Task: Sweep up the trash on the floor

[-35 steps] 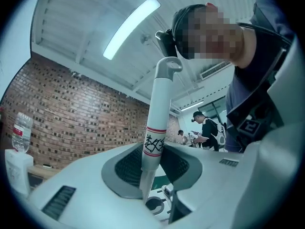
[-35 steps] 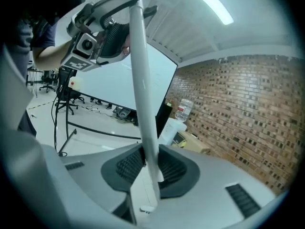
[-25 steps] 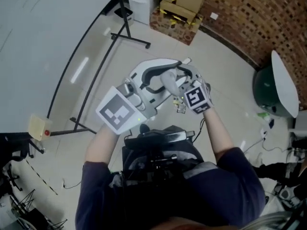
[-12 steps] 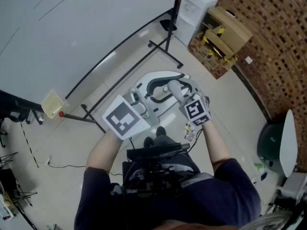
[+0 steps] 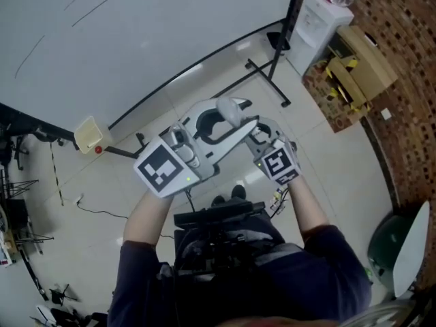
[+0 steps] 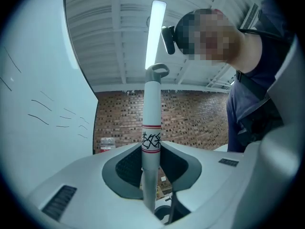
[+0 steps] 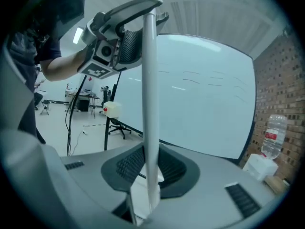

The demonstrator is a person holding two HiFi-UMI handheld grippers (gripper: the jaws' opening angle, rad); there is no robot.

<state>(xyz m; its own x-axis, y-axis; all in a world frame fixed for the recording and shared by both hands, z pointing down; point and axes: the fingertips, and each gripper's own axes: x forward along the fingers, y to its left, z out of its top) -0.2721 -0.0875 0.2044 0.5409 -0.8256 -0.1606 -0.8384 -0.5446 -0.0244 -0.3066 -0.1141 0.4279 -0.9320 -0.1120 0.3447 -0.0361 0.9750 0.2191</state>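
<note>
White handle (image 6: 152,104) bears unreadable black characters (image 6: 151,139) between two red bands (image 6: 152,126).

The handle (image 6: 151,128) is white, with two thin red bands around a black scribbled mark and a grey loop on top. The left gripper (image 6: 152,151) and right gripper (image 7: 151,159) have pale grey-white shells and dark grey, finely textured pads. The left cube (image 5: 163,167) and right cube (image 5: 276,162) carry black-and-white square markers. The board (image 5: 122,39) is white with faint thin strokes and a black edge. The floor (image 5: 340,176) is glossy cream tile. The wall (image 5: 402,19) is red-brown brick with pale mortar. The sleeves (image 5: 327,264) are dark navy. The boxes (image 5: 354,67) are tan with yellow strips. A small box (image 5: 88,135) is cream with a red button. The bottle (image 7: 270,138) is clear with a red label, and the bin (image 5: 381,251) is dark green.
</note>
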